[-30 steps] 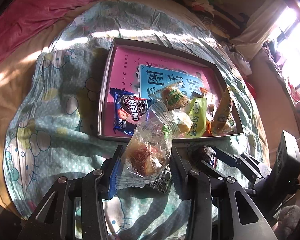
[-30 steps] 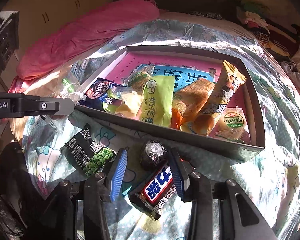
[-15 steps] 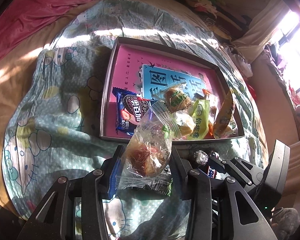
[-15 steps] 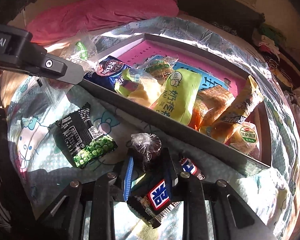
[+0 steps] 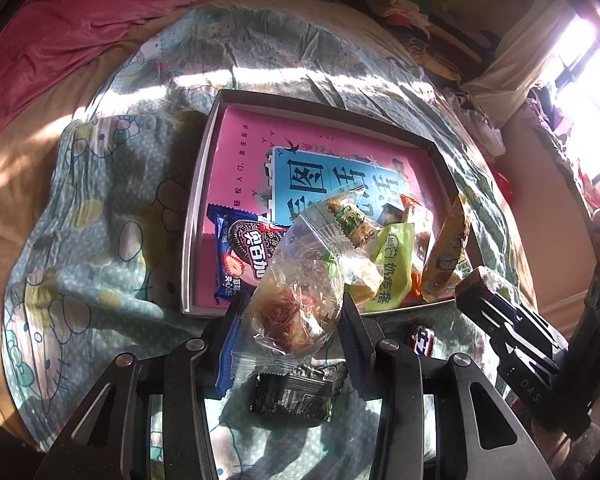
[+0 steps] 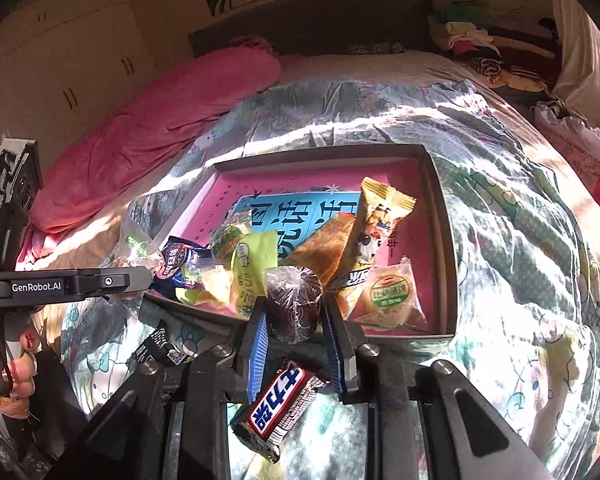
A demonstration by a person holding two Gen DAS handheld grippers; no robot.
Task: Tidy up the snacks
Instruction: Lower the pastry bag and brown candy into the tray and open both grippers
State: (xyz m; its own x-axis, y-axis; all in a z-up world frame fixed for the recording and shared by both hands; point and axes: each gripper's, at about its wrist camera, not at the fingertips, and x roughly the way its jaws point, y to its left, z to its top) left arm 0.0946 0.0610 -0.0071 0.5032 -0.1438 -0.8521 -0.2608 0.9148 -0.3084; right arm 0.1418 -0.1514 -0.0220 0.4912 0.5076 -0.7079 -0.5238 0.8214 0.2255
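The left hand-held gripper [image 5: 296,322] tilts down, clamping a clear pastry packet [image 5: 300,300]. The right hand-held gripper [image 6: 296,330] grips a dark wrapped cake [image 6: 294,304] above the bed [image 6: 520,240], just before the snack-filled box [image 6: 446,240]. A chocolate bar [image 6: 278,404] lies beneath on the cartoon quilt.

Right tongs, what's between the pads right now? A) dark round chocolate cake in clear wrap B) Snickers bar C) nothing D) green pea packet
A: the right tongs are shut on the dark round cake, while the Snickers bar lies below on the bedspread.
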